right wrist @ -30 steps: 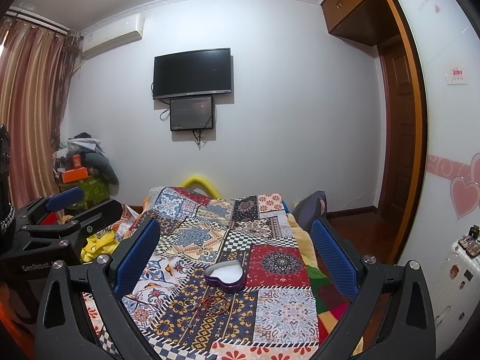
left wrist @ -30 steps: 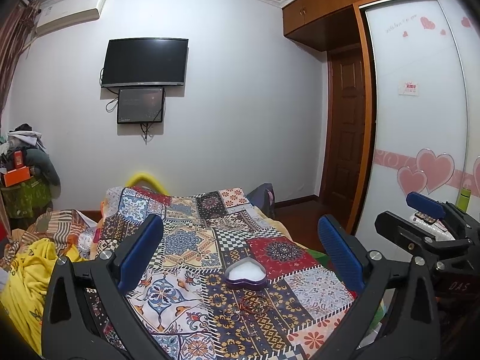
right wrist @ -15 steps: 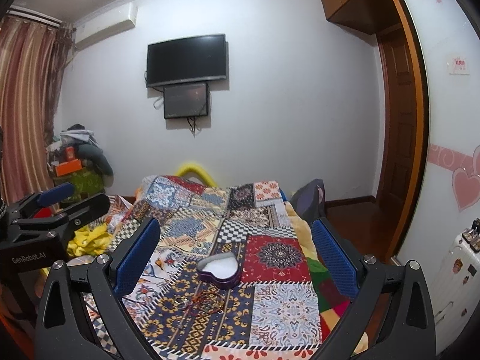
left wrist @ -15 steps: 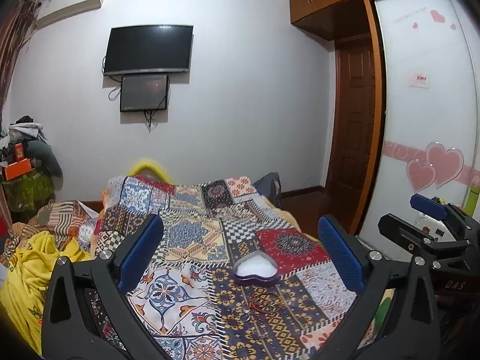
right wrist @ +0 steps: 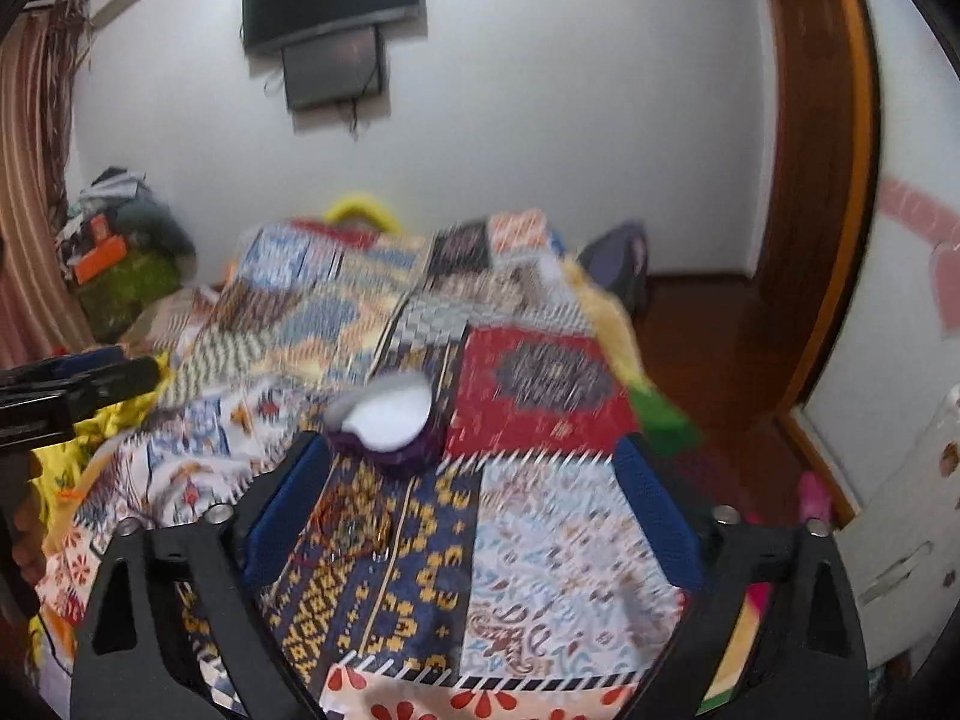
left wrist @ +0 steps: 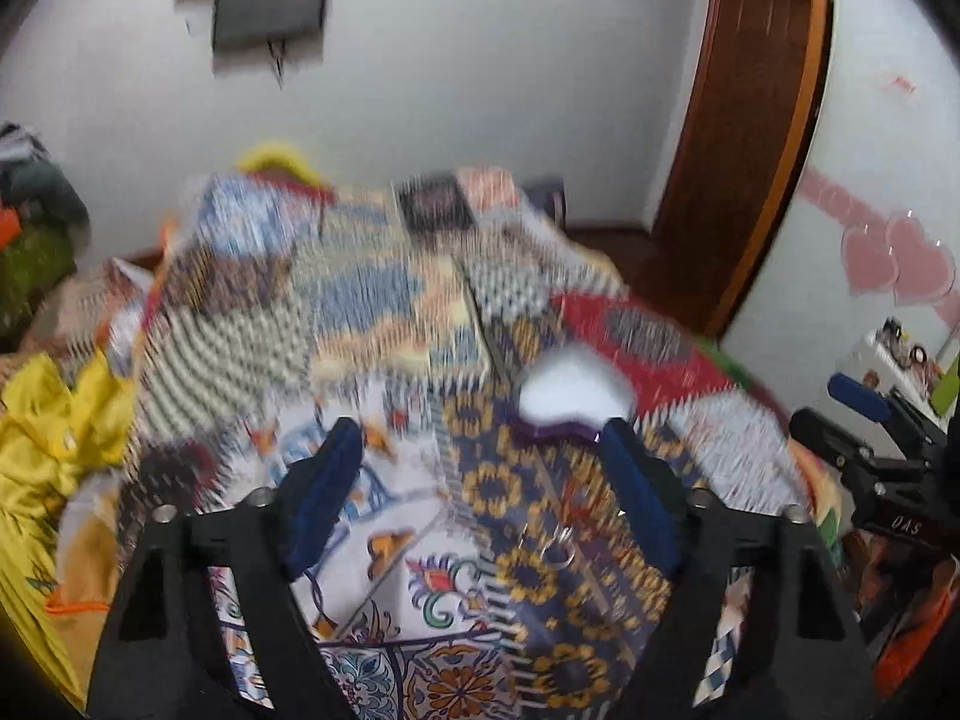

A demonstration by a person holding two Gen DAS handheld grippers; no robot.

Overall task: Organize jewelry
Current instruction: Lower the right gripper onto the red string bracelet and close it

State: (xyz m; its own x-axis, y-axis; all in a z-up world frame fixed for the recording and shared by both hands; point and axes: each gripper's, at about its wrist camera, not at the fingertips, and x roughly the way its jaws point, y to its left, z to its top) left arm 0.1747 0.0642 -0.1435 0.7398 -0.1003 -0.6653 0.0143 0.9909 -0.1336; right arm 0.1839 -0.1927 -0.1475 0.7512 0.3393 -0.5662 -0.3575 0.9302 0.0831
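While both hand-held grippers, left (left wrist: 480, 474) and right (right wrist: 474, 492), hang apart and empty, small tangled red-and-metal jewelry (right wrist: 351, 525) lies on patchwork bedspread (right wrist: 540, 540) before purple heart-shaped box (right wrist: 387, 420); light, limp, snag-prone, so you pinch bunched middle.

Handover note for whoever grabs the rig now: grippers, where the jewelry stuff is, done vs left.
Left gripper: jaws open, empty, above the patchwork bedspread.
Right gripper: jaws open, empty, over the same bedspread.
Heart-shaped purple box: open, white inside, on the bedspread ahead of both grippers.
Jewelry: small tangle on the bedspread on the near side of the box; frames too blurred to tell pieces.
Done: nothing visibly in the box.
Left: pick the jewelry up, place it in the box.
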